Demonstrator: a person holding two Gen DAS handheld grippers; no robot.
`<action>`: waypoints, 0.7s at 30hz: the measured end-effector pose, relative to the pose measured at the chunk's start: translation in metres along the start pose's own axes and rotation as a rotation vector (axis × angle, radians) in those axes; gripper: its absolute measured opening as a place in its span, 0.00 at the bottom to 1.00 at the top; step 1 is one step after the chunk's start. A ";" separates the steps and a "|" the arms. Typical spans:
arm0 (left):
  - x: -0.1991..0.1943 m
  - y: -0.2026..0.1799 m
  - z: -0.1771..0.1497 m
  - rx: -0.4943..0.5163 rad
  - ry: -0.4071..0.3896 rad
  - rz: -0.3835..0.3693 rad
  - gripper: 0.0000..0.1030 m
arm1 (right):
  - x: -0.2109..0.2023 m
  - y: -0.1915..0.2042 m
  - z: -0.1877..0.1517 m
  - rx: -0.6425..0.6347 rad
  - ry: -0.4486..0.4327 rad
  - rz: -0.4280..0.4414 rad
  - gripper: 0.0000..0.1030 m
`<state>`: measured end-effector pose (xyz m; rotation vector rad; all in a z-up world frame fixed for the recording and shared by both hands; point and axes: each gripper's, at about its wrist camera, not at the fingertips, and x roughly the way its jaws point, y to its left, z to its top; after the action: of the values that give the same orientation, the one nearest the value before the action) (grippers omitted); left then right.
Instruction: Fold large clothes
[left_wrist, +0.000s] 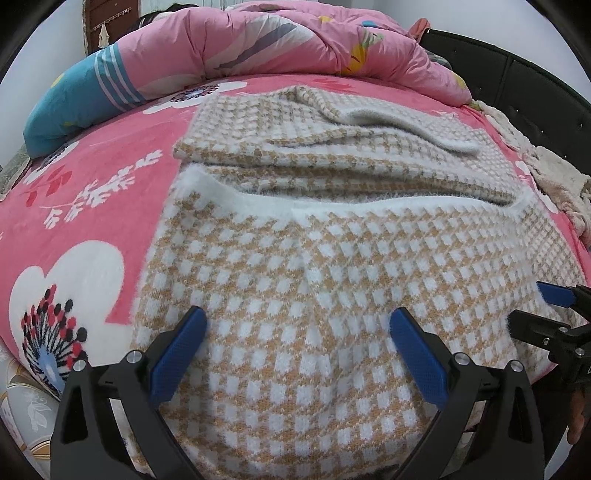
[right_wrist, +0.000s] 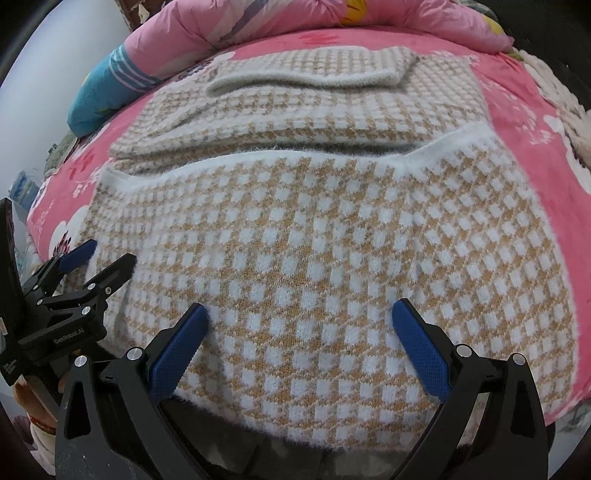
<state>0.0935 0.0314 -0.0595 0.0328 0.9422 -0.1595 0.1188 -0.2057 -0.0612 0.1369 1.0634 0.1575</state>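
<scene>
A large tan-and-white checked knit garment (left_wrist: 314, 266) lies on the pink bed; it also shows in the right wrist view (right_wrist: 314, 229). Its near part is folded up over the far part, with a white fuzzy hem edge (left_wrist: 332, 201) across the middle. A folded sleeve with a cream cuff (left_wrist: 406, 129) lies at the far end. My left gripper (left_wrist: 297, 328) is open, low over the near left of the garment. My right gripper (right_wrist: 301, 325) is open over the near middle. Each gripper shows at the other view's edge, the right (left_wrist: 546, 317) and the left (right_wrist: 96, 266).
A pink flowered bedsheet (left_wrist: 92, 206) covers the bed. A bunched pink quilt (left_wrist: 295, 40) and a blue pillow (left_wrist: 74, 110) lie along the far side. A dark bed frame (left_wrist: 517, 81) and cream cloth (left_wrist: 546, 162) are at the right.
</scene>
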 end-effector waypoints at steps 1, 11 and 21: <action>0.000 0.000 0.001 -0.001 0.003 0.003 0.95 | 0.001 0.001 0.001 -0.001 0.001 -0.002 0.92; 0.002 -0.007 -0.001 0.005 0.004 0.033 0.95 | 0.002 -0.001 -0.004 -0.002 -0.011 0.001 0.92; 0.005 -0.005 -0.001 -0.011 0.014 0.027 0.96 | -0.001 -0.003 -0.013 -0.002 -0.022 0.004 0.92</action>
<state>0.0947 0.0254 -0.0645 0.0363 0.9563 -0.1289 0.1069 -0.2084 -0.0671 0.1392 1.0411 0.1602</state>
